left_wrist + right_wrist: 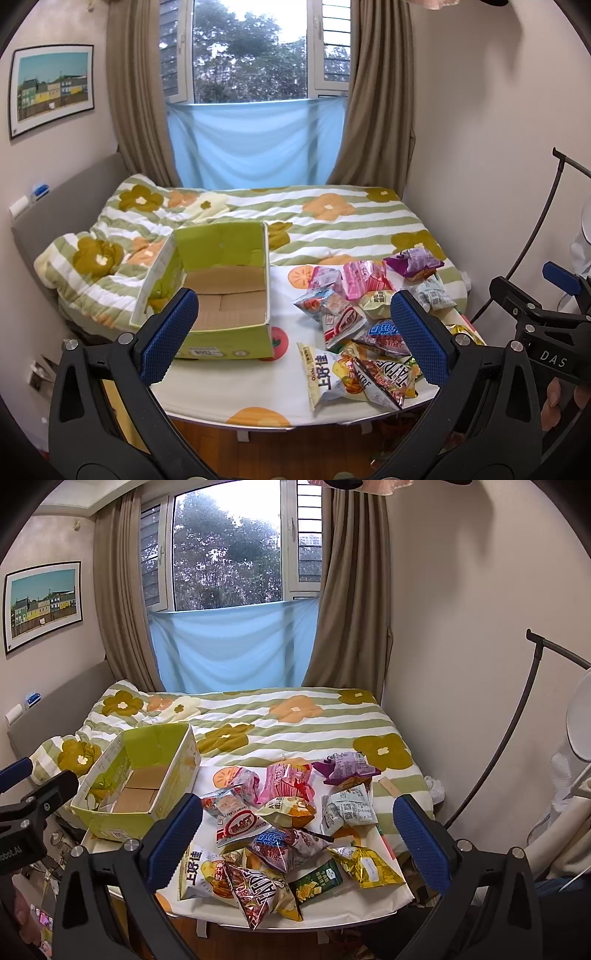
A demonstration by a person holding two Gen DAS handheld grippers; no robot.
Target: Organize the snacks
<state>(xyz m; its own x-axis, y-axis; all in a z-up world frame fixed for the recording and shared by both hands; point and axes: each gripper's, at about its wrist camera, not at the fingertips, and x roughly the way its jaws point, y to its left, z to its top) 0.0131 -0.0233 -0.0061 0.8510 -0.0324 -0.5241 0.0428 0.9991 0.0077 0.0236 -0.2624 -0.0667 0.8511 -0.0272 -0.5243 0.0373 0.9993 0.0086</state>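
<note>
A loose heap of crinkled foil snack packets (280,834) lies on a small white table with orange fruit prints (258,384), ahead of and below both tools. In the left wrist view the heap sits toward the right finger of the left gripper (293,332), whose blue-padded jaws stand wide apart, holding nothing. The right gripper (297,830) is likewise spread wide and empty, the heap framed between its fingers. An open green cardboard box with a bare brown floor (221,295) stands on the table just left of the packets, ahead of the left gripper's left finger.

Beyond the table is a bed under a green-striped quilt with yellow and orange flowers (332,221), then a curtained window (251,51) with a blue cloth (255,147) below it, and a framed picture of houses (51,88) on the left wall.

Only the right wrist view shows a gold packet (365,864) and a dark green packet (317,882) at the heap's near right edge.
</note>
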